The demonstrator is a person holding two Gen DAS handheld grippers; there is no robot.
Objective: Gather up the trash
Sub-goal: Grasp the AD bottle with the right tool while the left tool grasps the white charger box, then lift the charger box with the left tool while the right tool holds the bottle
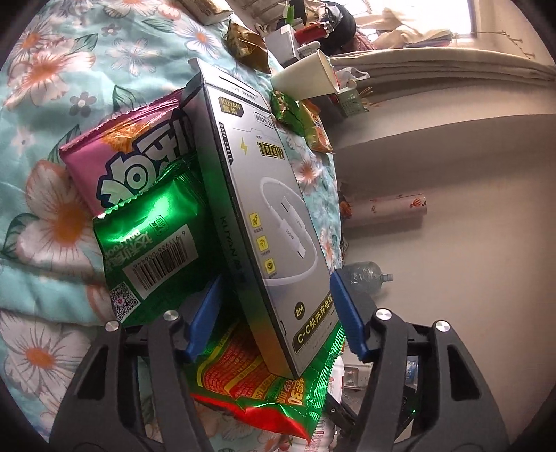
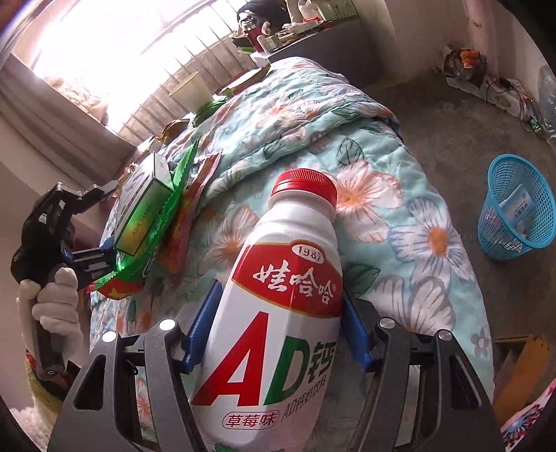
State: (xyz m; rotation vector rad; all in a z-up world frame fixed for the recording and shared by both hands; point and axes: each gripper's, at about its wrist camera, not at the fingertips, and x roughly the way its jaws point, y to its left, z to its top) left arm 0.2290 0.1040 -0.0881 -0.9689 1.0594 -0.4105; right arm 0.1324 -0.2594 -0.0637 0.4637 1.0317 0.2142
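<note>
My left gripper (image 1: 274, 281) is shut on a grey data cable box (image 1: 264, 208), its blue pads against the box's two long sides. A green and red snack wrapper (image 1: 264, 389) lies under the box and droops between the fingers. Beside the box, a green wrapper (image 1: 153, 236) and a pink wrapper (image 1: 132, 153) rest on the floral quilt (image 1: 45, 87). The right wrist view shows the same left gripper (image 2: 114, 219) at the bed's left edge, held by a white-gloved hand (image 2: 55, 299). My right gripper (image 2: 279, 295) is shut on a white milk-drink bottle (image 2: 278, 313) with a red cap, held above the quilt (image 2: 382, 146).
A blue plastic basket (image 2: 517, 208) with some paper in it stands on the concrete floor to the right of the bed. A paper cup (image 1: 305, 80) and more snack wrappers (image 1: 246, 45) sit farther along the quilt. A cluttered shelf (image 2: 278, 31) is behind the bed. A water jug (image 1: 365, 278) lies on the floor.
</note>
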